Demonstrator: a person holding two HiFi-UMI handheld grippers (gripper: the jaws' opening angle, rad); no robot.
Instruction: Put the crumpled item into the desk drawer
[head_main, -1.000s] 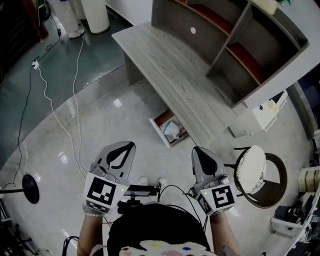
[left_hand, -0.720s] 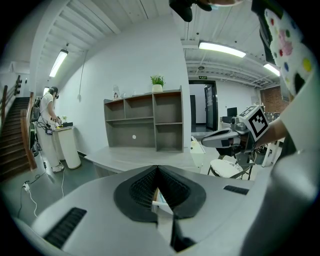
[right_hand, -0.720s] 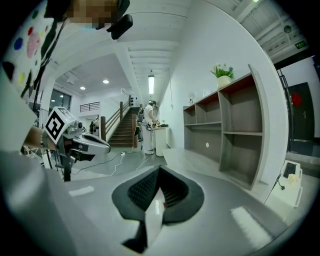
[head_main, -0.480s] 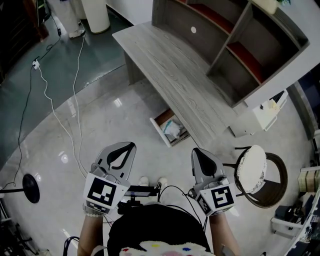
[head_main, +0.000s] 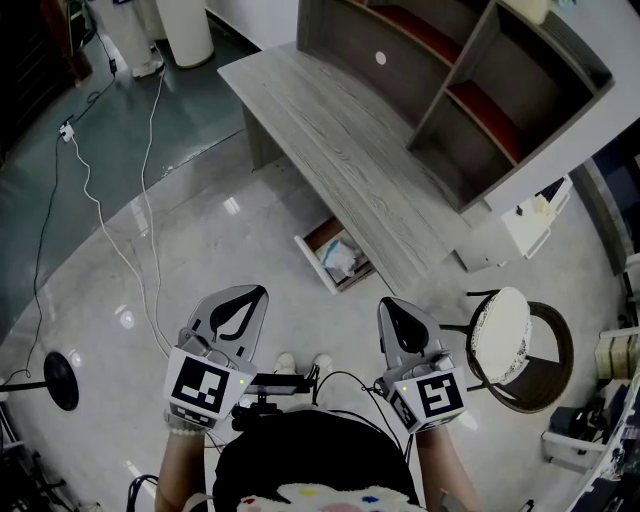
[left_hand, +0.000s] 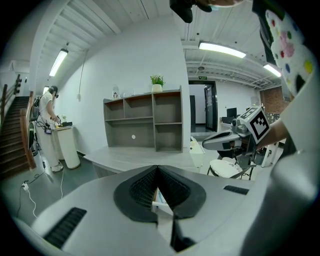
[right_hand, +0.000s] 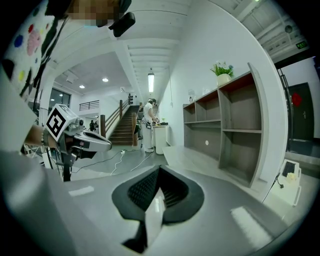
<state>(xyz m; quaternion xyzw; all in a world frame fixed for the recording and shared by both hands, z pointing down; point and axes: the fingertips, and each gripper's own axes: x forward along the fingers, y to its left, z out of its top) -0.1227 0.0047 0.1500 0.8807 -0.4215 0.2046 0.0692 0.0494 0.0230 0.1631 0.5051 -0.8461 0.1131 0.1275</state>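
Note:
The desk drawer stands pulled out from under the grey wooden desk, and a pale crumpled item lies inside it. Both grippers hang over the floor short of the drawer. My left gripper is shut with nothing in it, below and left of the drawer. My right gripper is also shut and empty, below and right of it. The left gripper view shows its jaws pressed together, with the right gripper off to the side. In the right gripper view the jaws are closed, and the left gripper shows.
A grey shelf unit stands on the desk's far side. A round stool with a white seat is close to my right gripper. White cables run across the shiny floor at left, near a black round base. A person stands far off.
The head view has slid slightly, so the desk and drawer sit a bit further left. Both grippers stay shut and in nearly the same place.

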